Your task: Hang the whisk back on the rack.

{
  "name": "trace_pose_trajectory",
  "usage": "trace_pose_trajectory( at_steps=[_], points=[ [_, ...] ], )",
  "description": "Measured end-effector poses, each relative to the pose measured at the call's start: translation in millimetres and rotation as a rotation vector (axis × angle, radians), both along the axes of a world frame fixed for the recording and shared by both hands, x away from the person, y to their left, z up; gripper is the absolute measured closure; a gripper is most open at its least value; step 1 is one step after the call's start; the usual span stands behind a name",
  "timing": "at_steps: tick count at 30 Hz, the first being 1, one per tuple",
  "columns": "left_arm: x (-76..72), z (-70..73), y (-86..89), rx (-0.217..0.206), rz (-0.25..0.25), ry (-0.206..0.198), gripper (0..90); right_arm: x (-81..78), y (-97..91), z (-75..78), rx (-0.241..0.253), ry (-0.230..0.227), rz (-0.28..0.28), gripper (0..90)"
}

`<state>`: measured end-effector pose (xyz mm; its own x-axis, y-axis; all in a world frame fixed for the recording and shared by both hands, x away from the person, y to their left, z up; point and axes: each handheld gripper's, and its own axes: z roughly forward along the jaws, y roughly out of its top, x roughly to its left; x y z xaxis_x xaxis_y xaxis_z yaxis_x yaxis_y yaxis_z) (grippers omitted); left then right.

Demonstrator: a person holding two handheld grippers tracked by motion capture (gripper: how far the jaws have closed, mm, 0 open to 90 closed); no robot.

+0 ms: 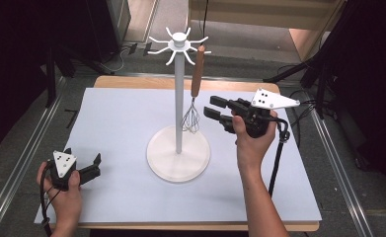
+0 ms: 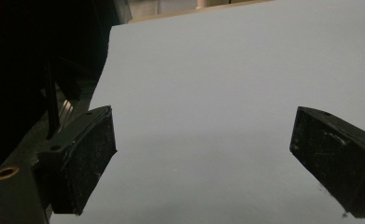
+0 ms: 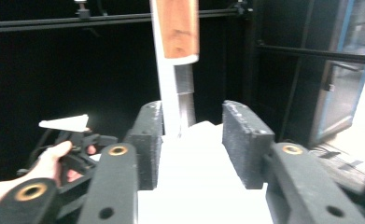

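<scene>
Whisk (image 1: pixel 194 94) hung from one hook of the white rack (image 1: pixel 178 89), wooden handle up, wire head down beside the pole and above the round base, not touching the surface (image 1: pixel 111 123). It hung straight by its own weight, so the hook seemingly bore it alone.

Right gripper (image 1: pixel 214 109) was held up off the surface, level, pointing at the whisk's wire head from the right. Its jaws were released, part-way apart, with nothing pressed between the pads. In the high view the whisk sat just ahead of the jaw tips, close but apart. In the right gripper view (image 3: pixel 193 140) the handle's lower end and metal neck (image 3: pixel 184 70) stood above and beyond the gap, roughly on the centre line, alongside the pole. Judged as a let-go position after hanging, with the hand kept near.

Left gripper (image 1: pixel 96 165) lay low at the near left corner of the surface, well apart from rack and whisk, apparently parked out of the way. Its jaws stood wide apart with only bare white surface between them (image 2: pixel 203 154).
</scene>
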<state>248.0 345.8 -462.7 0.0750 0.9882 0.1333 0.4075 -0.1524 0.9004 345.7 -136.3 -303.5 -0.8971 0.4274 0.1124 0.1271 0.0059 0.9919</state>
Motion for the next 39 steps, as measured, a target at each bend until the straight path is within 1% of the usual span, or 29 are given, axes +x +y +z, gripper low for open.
trace_pose_trajectory(
  at_steps=[4,5,6,7,8,9,10,11,12,13,17,18,19,20,21,22,23,26,31,32,34,37,39],
  points=[
    [0.0,0.0,0.0,-0.001,0.0,0.0,7.3,0.4,-7.4,-6.1,-0.01,0.002,-0.091,42.4],
    [0.0,0.0,0.0,-0.001,0.0,0.0,7.4,0.4,-7.4,-6.1,-0.01,0.002,-0.091,42.4],
    [0.0,0.0,0.0,0.0,0.0,0.0,7.4,0.8,-10.9,-9.9,-0.021,0.004,-0.134,37.7],
    [0.0,0.0,0.0,-0.001,0.0,0.0,7.3,1.1,-12.7,-11.9,-0.027,0.006,-0.154,36.1],
    [0.0,0.0,0.0,-0.001,0.0,0.0,7.3,1.5,-14.7,-14.1,-0.03,0.009,-0.169,34.2],
    [0.0,0.0,0.0,-0.001,0.0,0.0,7.3,1.5,-14.7,-14.1,-0.03,0.009,-0.169,34.2],
    [0.0,0.0,0.0,-0.001,0.0,0.0,7.3,2.1,-18.6,-18.7,-0.035,0.012,-0.196,30.6],
    [0.0,0.0,0.0,-0.001,0.0,0.001,7.3,2.0,-20.4,-20.9,-0.039,0.019,-0.207,29.5],
    [0.0,0.0,0.0,-0.001,0.0,0.001,7.3,2.0,-20.4,-20.9,-0.039,0.019,-0.207,29.5],
    [0.0,0.0,0.0,-0.002,0.001,0.0,7.3,2.5,-23.9,-25.6,-0.047,0.023,-0.227,26.8],
    [0.0,0.0,0.1,-0.002,0.001,0.0,7.3,2.2,-29.8,-35.4,-0.068,0.031,-0.273,22.3],
    [0.0,0.0,0.1,-0.002,0.001,0.0,7.3,2.2,-29.8,-35.4,-0.068,0.031,-0.273,22.3],
    [0.0,0.0,0.1,-0.002,0.001,0.0,7.3,1.2,-31.3,-40.8,-0.094,0.021,-0.328,18.6],
    [0.0,0.0,0.1,-0.002,0.001,0.0,7.4,1.2,-31.3,-40.8,-0.094,0.021,-0.328,18.6],
    [0.0,0.0,0.2,-0.003,0.0,0.0,7.3,0.2,-33.1,-46.7,-0.124,0.026,-0.362,18.2],
    [0.0,0.0,0.2,-0.003,0.0,0.0,7.3,0.2,-33.1,-46.7,-0.124,0.026,-0.362,18.2],
    [-0.1,0.2,0.4,0.001,0.0,0.002,7.3,-0.1,-36.4,-53.5,-0.13,0.045,-0.359,18.1],
    [-0.1,0.1,0.3,0.0,0.0,0.002,7.3,-0.5,-42.7,-64.4,-0.138,0.069,-0.373,18.0],
    [-0.3,0.1,0.3,0.001,0.0,0.001,7.3,-1.2,-51.9,-83.1,-0.159,0.104,-0.395,15.1],
    [-0.3,0.1,0.3,0.001,0.0,-0.001,7.4,-1.5,-53.8,-86.7,-0.164,0.111,-0.393,14.6],
    [-0.4,0.1,0.2,0.001,0.0,0.0,7.3,-2.7,-58.0,-93.4,-0.176,0.12,-0.413,14.2],
    [-0.3,0.1,0.2,0.003,0.0,0.001,7.3,-5.2,-66.0,-103.6,-0.176,0.137,-0.423,13.7],
    [-0.3,0.1,0.2,0.004,0.0,0.002,7.3,-6.6,-70.9,-110.5,-0.185,0.147,-0.434,13.7]
  ],
)
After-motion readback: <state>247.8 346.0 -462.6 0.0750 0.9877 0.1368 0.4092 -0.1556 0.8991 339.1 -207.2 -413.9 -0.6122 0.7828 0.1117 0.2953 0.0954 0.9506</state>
